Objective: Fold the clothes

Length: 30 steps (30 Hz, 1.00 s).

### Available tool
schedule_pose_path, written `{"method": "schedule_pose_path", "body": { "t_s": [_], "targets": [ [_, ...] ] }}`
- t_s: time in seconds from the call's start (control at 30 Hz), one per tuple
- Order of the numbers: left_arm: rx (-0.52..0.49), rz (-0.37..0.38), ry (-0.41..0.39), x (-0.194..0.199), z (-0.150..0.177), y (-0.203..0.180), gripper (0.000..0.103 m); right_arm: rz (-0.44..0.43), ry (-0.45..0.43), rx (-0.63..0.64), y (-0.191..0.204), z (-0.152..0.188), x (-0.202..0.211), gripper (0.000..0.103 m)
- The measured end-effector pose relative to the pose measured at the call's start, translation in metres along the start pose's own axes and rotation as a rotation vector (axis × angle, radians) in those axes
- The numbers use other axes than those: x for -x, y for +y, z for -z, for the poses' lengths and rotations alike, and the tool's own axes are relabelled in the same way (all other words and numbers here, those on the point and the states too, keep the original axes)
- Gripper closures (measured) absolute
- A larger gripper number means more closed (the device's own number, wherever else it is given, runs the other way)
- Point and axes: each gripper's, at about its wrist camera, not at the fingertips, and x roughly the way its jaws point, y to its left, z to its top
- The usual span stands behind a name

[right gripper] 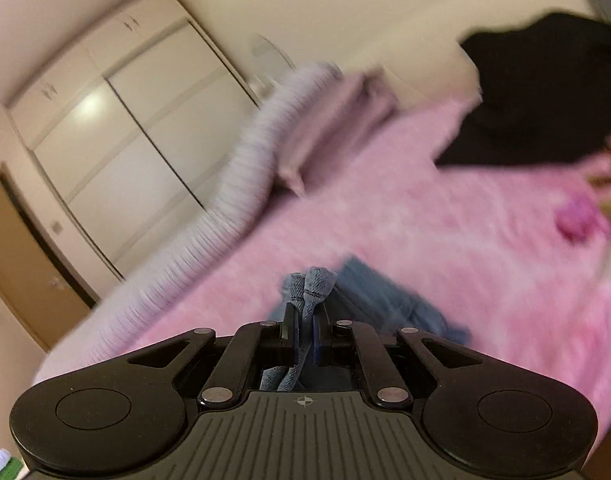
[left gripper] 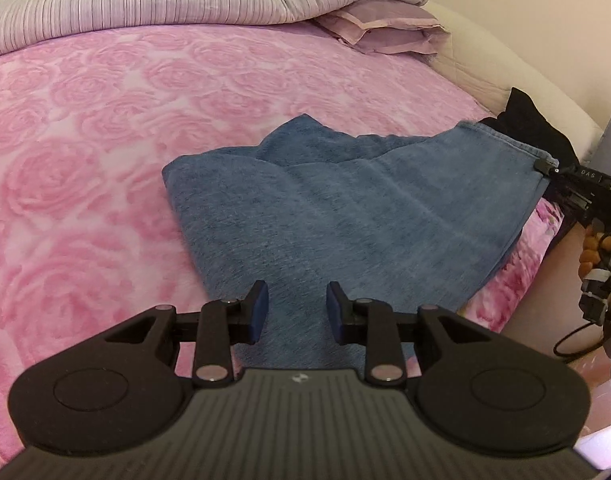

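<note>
Blue garment mid-fold on a pink rose bedspread (left gripper: 85, 152)

The blue denim-look garment (left gripper: 345, 208) lies partly doubled; the right gripper (right gripper: 305, 336) pinches its hemmed corner, the left gripper (left gripper: 297, 308) hovers parted and empty above it; folding looks unfinished.

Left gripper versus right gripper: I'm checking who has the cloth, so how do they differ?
The left gripper is open, fingers apart above the blue garment; the right gripper is shut on that garment's hemmed edge. The left gripper holds nothing, and its view is sharp; the right gripper's view is motion-blurred. Both are over the pink blanket.
</note>
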Motion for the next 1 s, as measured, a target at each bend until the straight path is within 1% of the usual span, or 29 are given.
{"method": "schedule_pose_path", "body": {
  "t_s": [0.03, 0.13, 0.23, 0.3, 0.37, 0.4, 0.5, 0.53, 0.57, 0.6, 0.67, 0.7, 0.77, 0.83, 0.87, 0.9, 0.93, 0.97, 1.0],
  "targets": [
    [0.003, 0.002, 0.003, -0.002, 0.0, 0.0, 0.078, 0.039, 0.013, -0.004, -0.006, -0.001, -0.003, 0.098],
    [0.0, 0.002, 0.013, -0.007, 0.002, -0.002, 0.078, 0.115, 0.083, -0.128, -0.034, 0.004, -0.015, 0.098],
    [-0.003, -0.005, 0.019, -0.009, 0.002, -0.003, 0.078, 0.1, 0.058, -0.096, -0.031, 0.005, -0.011, 0.098],
    [-0.006, -0.009, 0.024, -0.011, 0.002, -0.003, 0.078, 0.149, 0.094, -0.056, -0.029, 0.006, -0.02, 0.098],
    [-0.007, -0.033, 0.018, -0.009, 0.002, -0.003, 0.078, 0.168, 0.123, -0.055, -0.032, 0.007, -0.023, 0.098],
    [-0.007, -0.051, 0.011, -0.007, 0.002, -0.003, 0.078, 0.18, 0.13, -0.055, -0.032, 0.006, -0.021, 0.096],
    [-0.008, -0.105, -0.009, 0.0, 0.002, -0.003, 0.079, 0.288, 0.117, -0.032, -0.02, 0.002, -0.003, 0.076],
    [-0.007, -0.113, -0.019, 0.004, 0.001, -0.004, 0.079, 0.332, 0.08, 0.011, -0.011, 0.001, 0.006, 0.075],
    [-0.003, -0.103, -0.032, 0.008, 0.002, -0.005, 0.079, 0.354, 0.028, 0.068, 0.001, 0.001, 0.016, 0.074],
    [0.0, -0.092, -0.044, 0.011, 0.002, -0.006, 0.079, 0.334, 0.001, 0.118, 0.011, 0.004, 0.023, 0.074],
    [-0.005, -0.056, -0.049, 0.01, 0.004, -0.012, 0.079, 0.223, 0.023, 0.223, 0.031, 0.016, 0.027, 0.074],
    [-0.008, -0.061, -0.049, 0.01, 0.006, -0.012, 0.079, 0.178, 0.063, 0.283, 0.041, 0.026, 0.024, 0.074],
    [-0.013, -0.072, -0.048, 0.011, 0.011, -0.011, 0.078, 0.119, 0.14, 0.417, 0.057, 0.051, 0.015, 0.074],
    [-0.019, -0.082, -0.046, 0.011, 0.016, -0.011, 0.078, 0.102, 0.216, 0.536, 0.068, 0.078, 0.004, 0.074],
    [-0.022, -0.088, -0.046, 0.011, 0.018, -0.011, 0.078, 0.11, 0.245, 0.583, 0.068, 0.092, -0.001, 0.074],
    [-0.025, -0.093, -0.045, 0.011, 0.021, -0.01, 0.08, 0.118, 0.267, 0.635, 0.068, 0.104, -0.005, 0.074],
    [-0.028, -0.098, -0.044, 0.011, 0.023, -0.01, 0.082, 0.121, 0.258, 0.7, 0.067, 0.114, -0.005, 0.075],
    [-0.031, -0.104, -0.044, 0.011, 0.026, -0.01, 0.088, 0.116, 0.23, 0.752, 0.064, 0.121, -0.002, 0.075],
    [-0.034, -0.109, -0.043, 0.012, 0.028, -0.01, 0.09, 0.115, 0.228, 0.751, 0.062, 0.121, -0.001, 0.075]
  ]
}}
